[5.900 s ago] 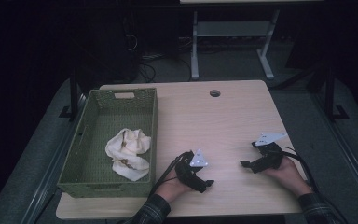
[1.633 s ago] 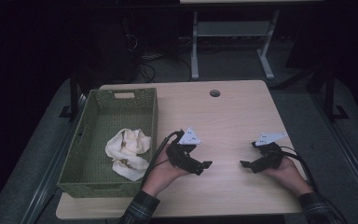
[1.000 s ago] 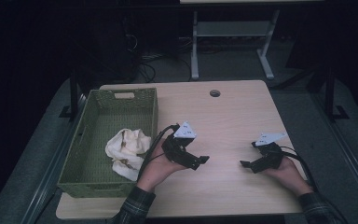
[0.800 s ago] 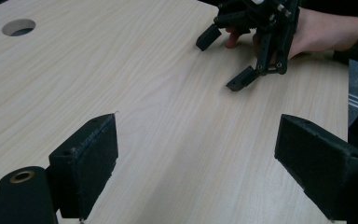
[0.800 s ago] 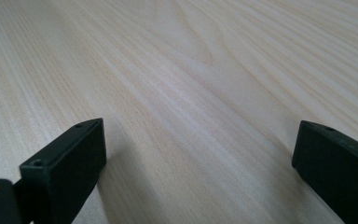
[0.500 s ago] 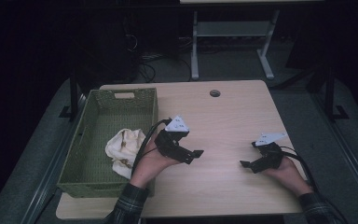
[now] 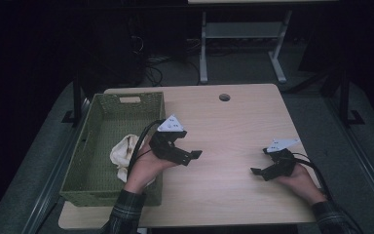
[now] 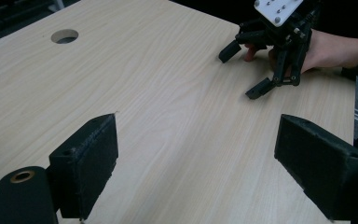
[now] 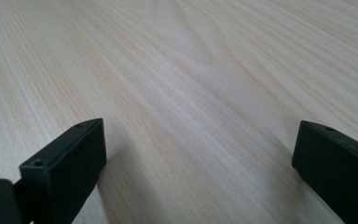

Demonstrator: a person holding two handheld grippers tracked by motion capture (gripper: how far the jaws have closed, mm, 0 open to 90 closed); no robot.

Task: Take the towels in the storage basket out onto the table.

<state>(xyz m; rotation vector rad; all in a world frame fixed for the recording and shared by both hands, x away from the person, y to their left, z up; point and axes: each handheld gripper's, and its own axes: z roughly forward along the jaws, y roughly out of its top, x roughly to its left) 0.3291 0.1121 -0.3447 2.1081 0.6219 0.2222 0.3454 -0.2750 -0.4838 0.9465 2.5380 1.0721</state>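
Note:
My left gripper (image 7: pixel 190 145) is lifted above the table beside the right wall of a green woven basket (image 7: pixel 88 146), with its jaws wide open and nothing between them. In the left gripper view its jaws (image 8: pixel 205 172) frame bare wood. A crumpled cream cloth (image 7: pixel 123 152) lies in the basket, partly hidden by the left hand and the cable. My right gripper (image 7: pixel 260 162) rests low on the table at the right, open and empty, its jaws pointing left. It also appears across the table in the left gripper view (image 8: pixel 243 70). The right gripper view (image 9: pixel 200 168) looks over bare tabletop.
The light wooden table (image 7: pixel 233 126) has a round cable hole (image 7: pixel 224 97) near its far edge, also seen from the left gripper (image 8: pixel 65 36). A metal stand (image 7: pixel 238 44) rises from the dark floor behind the table.
The left hand has lifted its gripper and carried it back and to the left, toward the basket's right wall. The right gripper has stayed put.

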